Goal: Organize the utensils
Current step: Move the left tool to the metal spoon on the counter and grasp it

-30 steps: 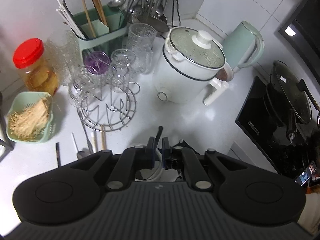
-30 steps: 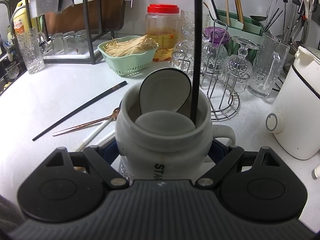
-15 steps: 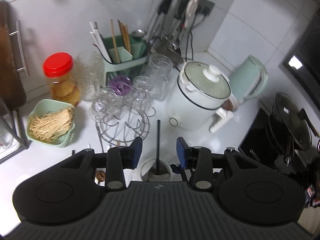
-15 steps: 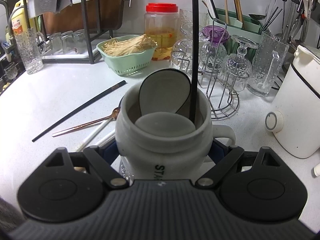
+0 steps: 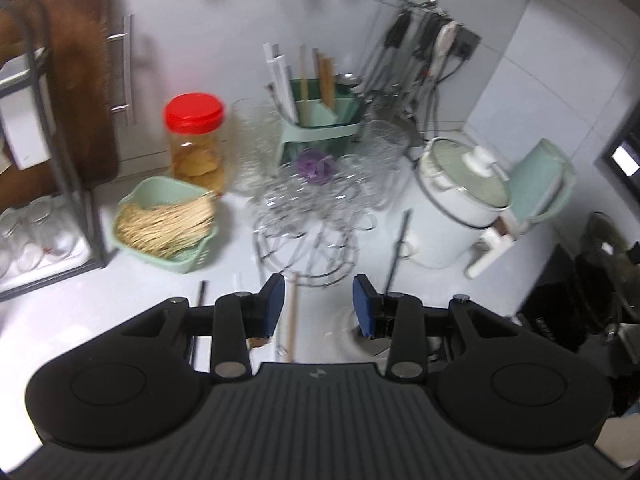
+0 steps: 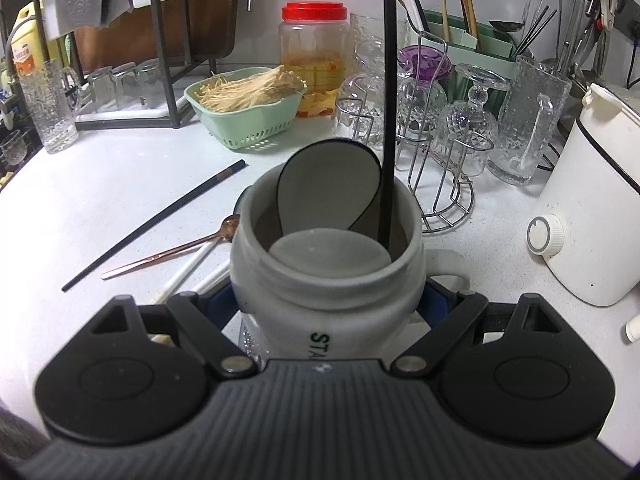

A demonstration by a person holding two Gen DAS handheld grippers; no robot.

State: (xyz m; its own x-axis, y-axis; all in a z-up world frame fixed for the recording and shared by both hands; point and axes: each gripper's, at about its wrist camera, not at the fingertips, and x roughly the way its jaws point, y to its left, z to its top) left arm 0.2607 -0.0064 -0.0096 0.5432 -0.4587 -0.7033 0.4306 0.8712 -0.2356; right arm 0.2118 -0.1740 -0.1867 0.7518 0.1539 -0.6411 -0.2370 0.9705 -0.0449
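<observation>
Your right gripper (image 6: 326,300) sits at the lower centre of the right wrist view, its fingers clamped on either side of the white mug (image 6: 326,276). Inside the mug a white spoon (image 6: 330,184) leans against the far wall, bowl upward, and a black chopstick (image 6: 387,100) stands nearly upright in it, running out of the top of the frame.

On the white desk (image 6: 120,184), left of the mug, lie another black chopstick (image 6: 156,224), a copper spoon (image 6: 172,250) and 2 white chopsticks (image 6: 188,270) that run under your right gripper.

Behind the mug, in the upper half of the frame, you have a green basket (image 6: 248,116) of pale strands, a red-lidded jar (image 6: 314,56), a wire rack (image 6: 436,132) carrying upturned glasses, and a green utensil holder (image 6: 476,46) with wooden chopsticks standing in it. A white cooker (image 6: 592,208) stands at the right edge.

Your left gripper (image 5: 319,304) appears in the blurred left wrist view at lower centre, above the desk, with its blue-padded fingers (image 5: 274,302) spread wide and nothing between them. The upright black chopstick shows just right of the gripper (image 5: 400,248).
</observation>
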